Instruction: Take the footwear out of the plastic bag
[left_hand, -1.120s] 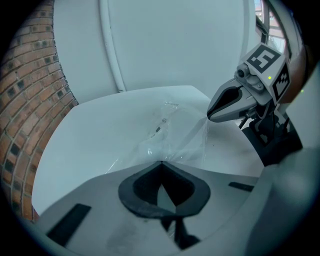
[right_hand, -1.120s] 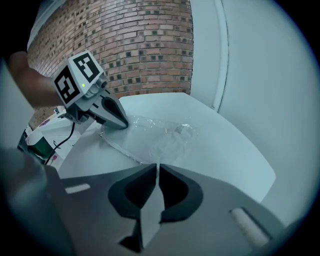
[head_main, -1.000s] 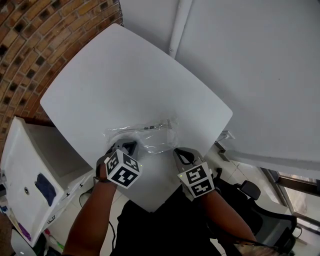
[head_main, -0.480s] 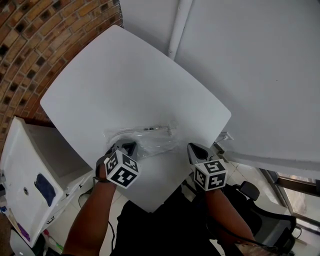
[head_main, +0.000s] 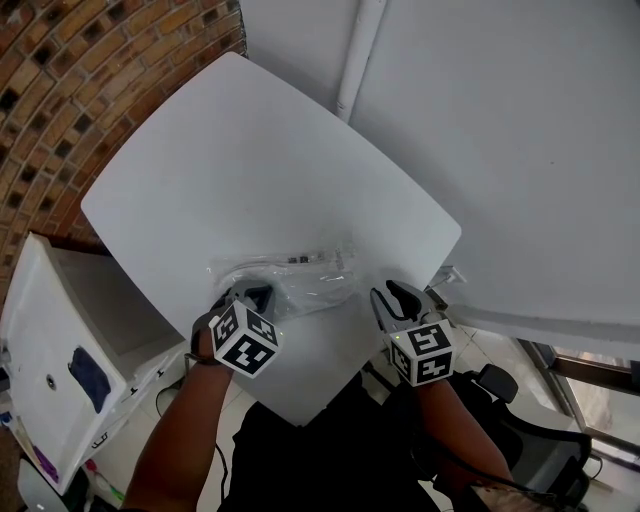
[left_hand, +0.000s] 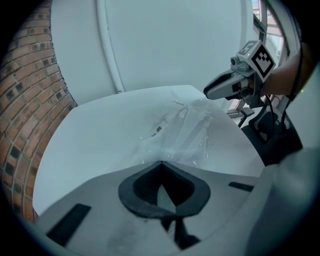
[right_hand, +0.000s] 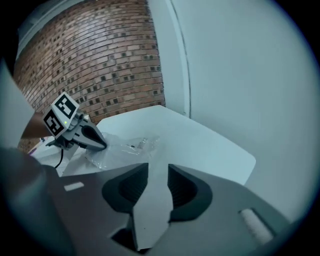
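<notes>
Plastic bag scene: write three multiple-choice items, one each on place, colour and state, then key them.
1. The plastic bag lies: A on the floor; B on the table; C on a chair.
2. The table is: A white; B brown; C black.
3. The right tool is: A shut on the bag; B shut, empty; C open, empty.
Key: 1 B, the bag rests on the tabletop, its edge pinched by the left tool. 2 A, its top is plain white. 3 C, its jaws have just been opening and stand apart with nothing between them.
</notes>
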